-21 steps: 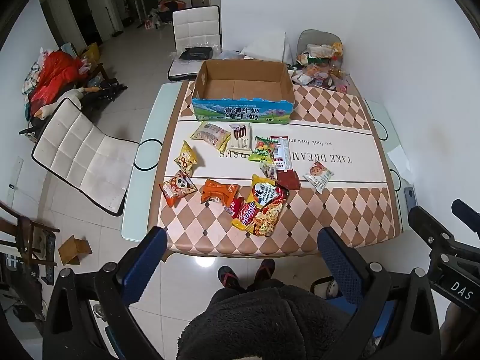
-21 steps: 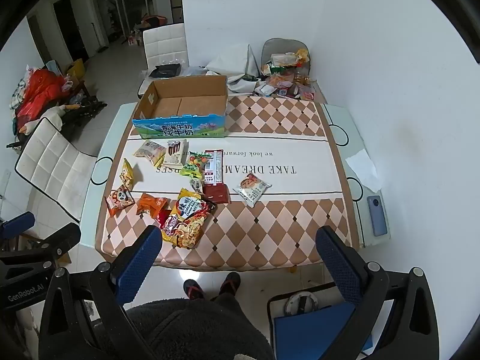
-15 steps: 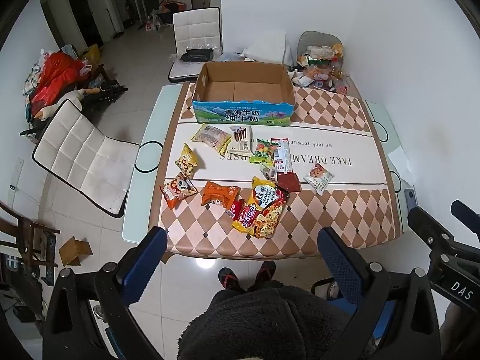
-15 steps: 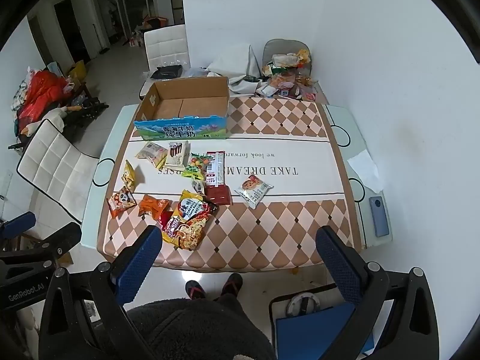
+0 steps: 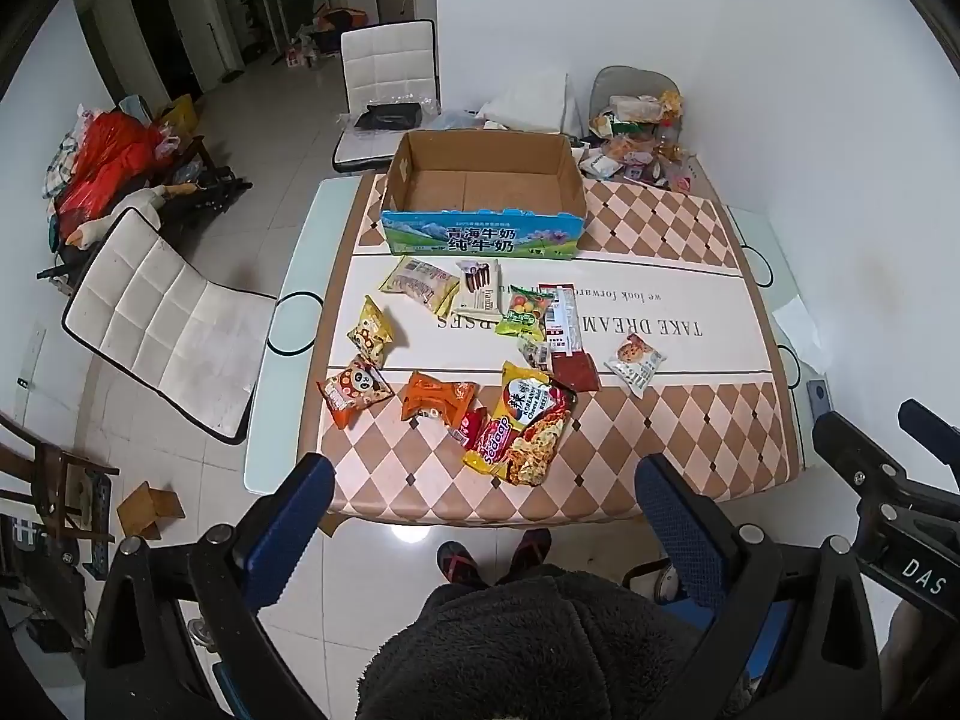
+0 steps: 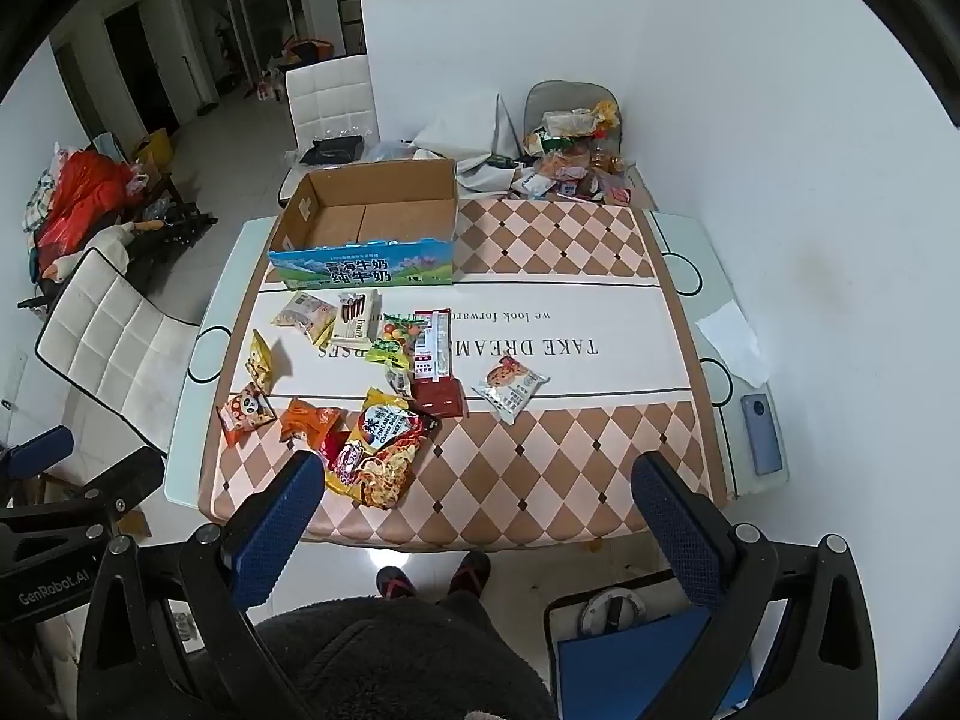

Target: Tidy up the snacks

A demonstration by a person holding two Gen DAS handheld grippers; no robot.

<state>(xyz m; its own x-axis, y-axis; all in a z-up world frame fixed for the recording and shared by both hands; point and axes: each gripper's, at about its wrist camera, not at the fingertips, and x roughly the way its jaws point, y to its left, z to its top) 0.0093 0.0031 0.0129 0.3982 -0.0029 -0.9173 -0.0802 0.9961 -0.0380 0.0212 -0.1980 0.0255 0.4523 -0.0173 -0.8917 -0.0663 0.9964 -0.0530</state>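
Left hand-held gripper point(image 5: 480, 516): held high over the near edge of the tabletop, angled down, blue pads spread wide, nothing between them.
Right hand-held gripper point(image 6: 477, 510): same story, released, wide apart, empty, hanging above the near edge.
Tabletop point(image 5: 660, 420): checkered cloth with a white printed band across the middle.
Cardboard box point(image 5: 483, 192): open and bare inside, standing at the far side, blue printed wall facing near.
Snacks: scattered loose on the left half of the cloth, all outside the box.
Noodle pack point(image 5: 528, 426): big yellow and red one, nearest of the lot, lying flat, overlapping a small red packet on its left.
Orange packet point(image 5: 438, 396): just left of the noodles.
Panda packet point(image 5: 354, 390): farthest left, near the cloth's edge.
Cookie packet point(image 5: 636, 360): alone on the right, apart from the cluster.
Green candy bag point(image 5: 525, 312): mid-cluster, touching a red-and-white strip pack on its right.
Phone point(image 6: 762, 441): on the bare right rim of the table.
Person: dark fleece and red-strapped sandals visible below, at the near edge.
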